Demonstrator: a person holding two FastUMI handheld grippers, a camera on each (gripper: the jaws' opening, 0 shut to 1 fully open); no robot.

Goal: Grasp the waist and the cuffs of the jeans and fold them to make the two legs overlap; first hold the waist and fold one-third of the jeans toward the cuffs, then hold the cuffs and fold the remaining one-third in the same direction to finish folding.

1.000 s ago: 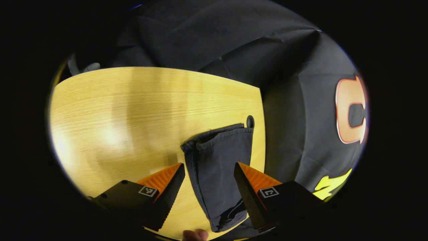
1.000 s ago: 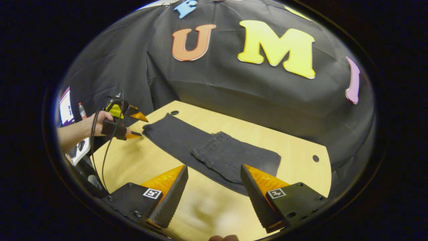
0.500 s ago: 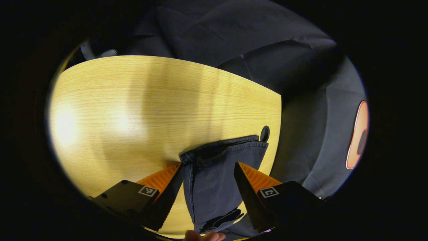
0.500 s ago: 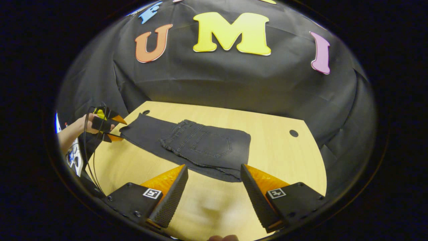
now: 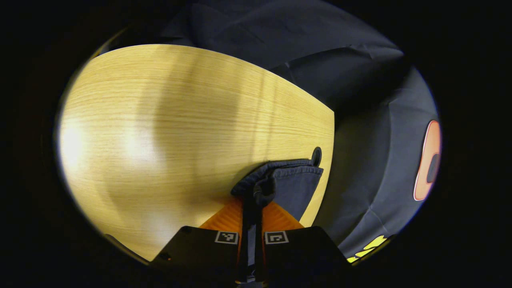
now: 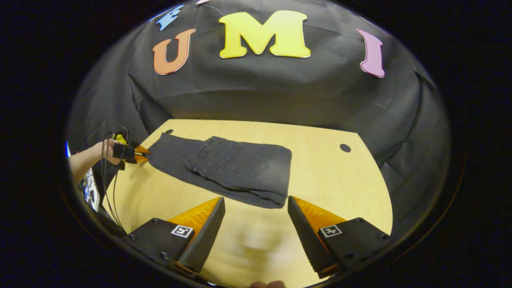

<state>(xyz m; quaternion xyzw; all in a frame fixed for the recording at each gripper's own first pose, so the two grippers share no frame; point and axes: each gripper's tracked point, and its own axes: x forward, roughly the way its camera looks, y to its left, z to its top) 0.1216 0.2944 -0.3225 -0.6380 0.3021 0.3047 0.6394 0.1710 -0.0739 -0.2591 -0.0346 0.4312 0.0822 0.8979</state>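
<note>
Since the earlier frame, the left gripper [image 5: 253, 208] has been pressed together on the cuffs [image 5: 276, 176] of the dark grey denim jeans [image 6: 228, 168], which are pinched between both orange fingers. The right gripper [image 6: 256, 224] is held spread above the light wooden table [image 6: 328, 184], near the fold. Farther off, the waist section is laid folded over the legs.

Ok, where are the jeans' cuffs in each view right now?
Left gripper view: cuffs at lower centre, pinched by the left gripper.
Right gripper view: cuffs at far left of the jeans, at that gripper.
Shared landmark: table hole beside the cuffs.
</note>
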